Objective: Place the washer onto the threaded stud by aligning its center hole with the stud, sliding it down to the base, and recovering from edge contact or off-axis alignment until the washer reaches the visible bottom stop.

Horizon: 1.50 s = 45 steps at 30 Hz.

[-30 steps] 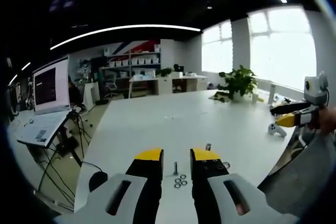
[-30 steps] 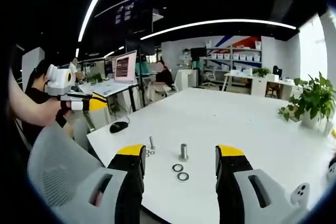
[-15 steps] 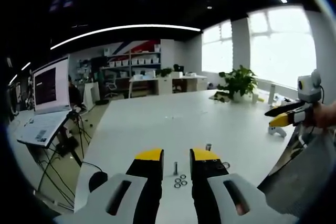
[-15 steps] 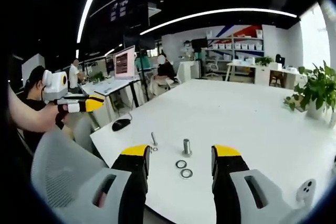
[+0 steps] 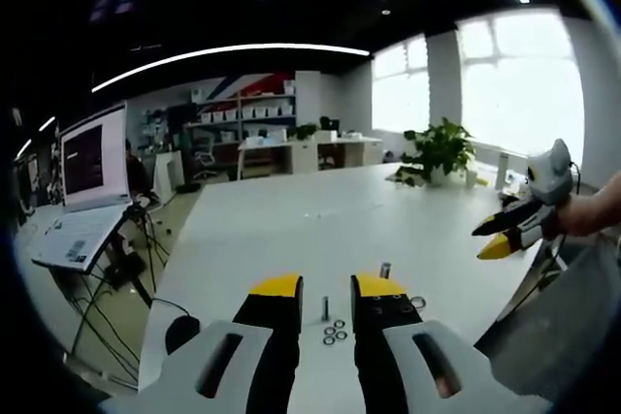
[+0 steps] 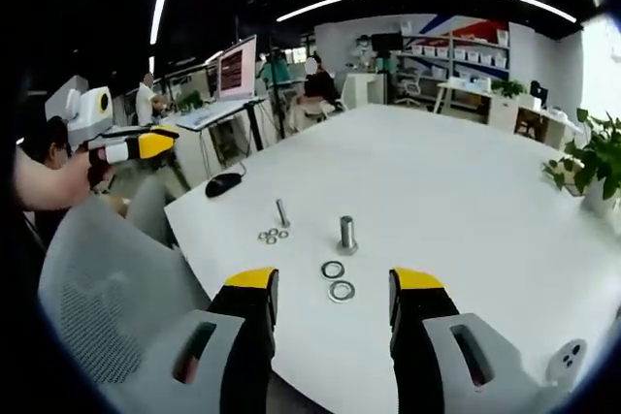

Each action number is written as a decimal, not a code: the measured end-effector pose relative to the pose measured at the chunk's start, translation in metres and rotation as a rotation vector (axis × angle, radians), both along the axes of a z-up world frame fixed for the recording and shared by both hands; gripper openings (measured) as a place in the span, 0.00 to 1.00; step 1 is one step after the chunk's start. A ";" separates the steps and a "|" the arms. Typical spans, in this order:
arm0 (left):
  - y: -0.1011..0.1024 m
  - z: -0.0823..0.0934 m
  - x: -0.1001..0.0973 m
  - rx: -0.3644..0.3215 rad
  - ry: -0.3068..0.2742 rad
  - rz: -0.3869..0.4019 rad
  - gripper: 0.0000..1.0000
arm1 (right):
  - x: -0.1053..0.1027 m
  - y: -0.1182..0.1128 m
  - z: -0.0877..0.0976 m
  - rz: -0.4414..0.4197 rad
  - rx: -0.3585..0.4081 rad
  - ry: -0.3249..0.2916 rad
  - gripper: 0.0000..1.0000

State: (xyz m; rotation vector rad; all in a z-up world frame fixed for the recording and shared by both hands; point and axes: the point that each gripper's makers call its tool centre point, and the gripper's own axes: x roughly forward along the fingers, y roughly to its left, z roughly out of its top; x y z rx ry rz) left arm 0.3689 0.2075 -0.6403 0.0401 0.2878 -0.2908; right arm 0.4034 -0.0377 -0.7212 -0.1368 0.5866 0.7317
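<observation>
Right hand-held gripper (image 6: 333, 288) has tipped down twd white tabletop (image 6: 456, 191), jaws apart, empty. Two flat silver washers (image 6: 337, 280) lie just ahead, beside short threaded steel stud (image 6: 346, 234). Left hand-held gripper (image 5: 326, 286) also apart, w/ thin upright bolt (image 5: 325, 309) and small washers (image 5: 334, 333) between its jaws.

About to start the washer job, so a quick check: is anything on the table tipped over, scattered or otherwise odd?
Nothing stands out. In the right gripper view the thick stud and the thin stud both stand upright on the white table, two larger washers and three small washers lie flat beside them.
</observation>
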 end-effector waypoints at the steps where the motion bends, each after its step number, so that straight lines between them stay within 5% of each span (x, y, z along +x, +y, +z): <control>1: 0.000 0.000 0.000 0.000 -0.001 0.001 0.18 | 0.001 0.000 -0.004 0.006 -0.009 0.009 0.48; 17: -0.001 -0.006 0.000 0.015 0.019 -0.006 0.17 | 0.011 -0.009 -0.056 0.088 -0.134 0.146 0.43; 45: -0.002 -0.011 0.000 0.035 0.040 -0.010 0.17 | 0.035 0.030 -0.117 0.367 -0.329 0.268 0.36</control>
